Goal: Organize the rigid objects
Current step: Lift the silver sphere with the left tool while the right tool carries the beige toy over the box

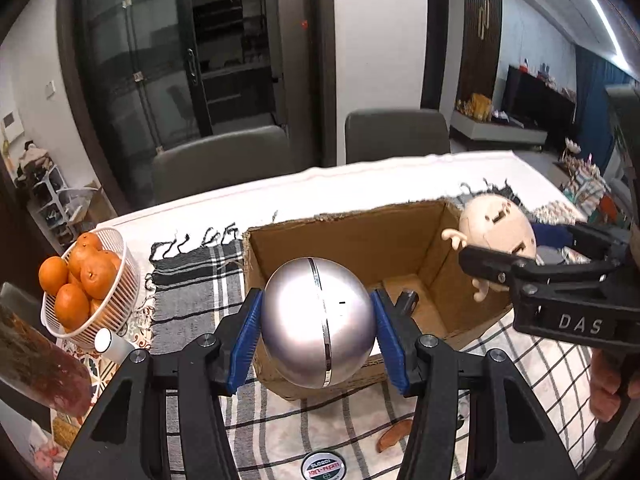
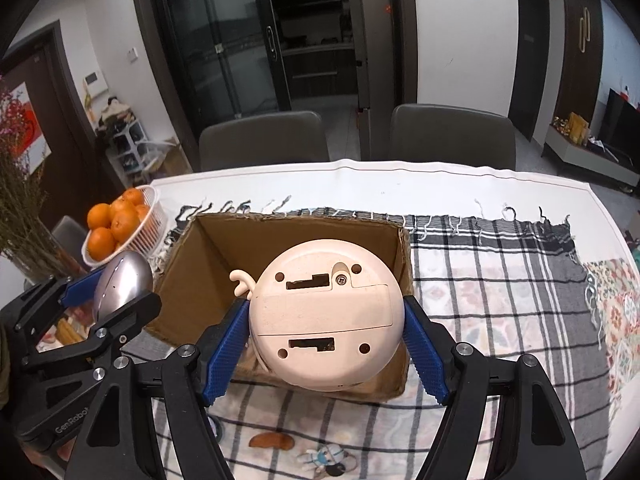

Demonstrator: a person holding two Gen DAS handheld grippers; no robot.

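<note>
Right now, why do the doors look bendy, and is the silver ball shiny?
Left wrist view: the fisheye lens bows the dark door, and soft glare sits on the silver ball. Right wrist view: the door frames curve the same way, while the cream toy looks matte and sharp.

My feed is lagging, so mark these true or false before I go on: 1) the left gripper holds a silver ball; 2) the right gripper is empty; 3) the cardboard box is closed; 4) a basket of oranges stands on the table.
1) True: the left gripper is clamped on the silver ball.
2) False: the right gripper grips a cream round toy.
3) False: the cardboard box is open on top.
4) True: the basket of oranges stands left of the box.
</note>
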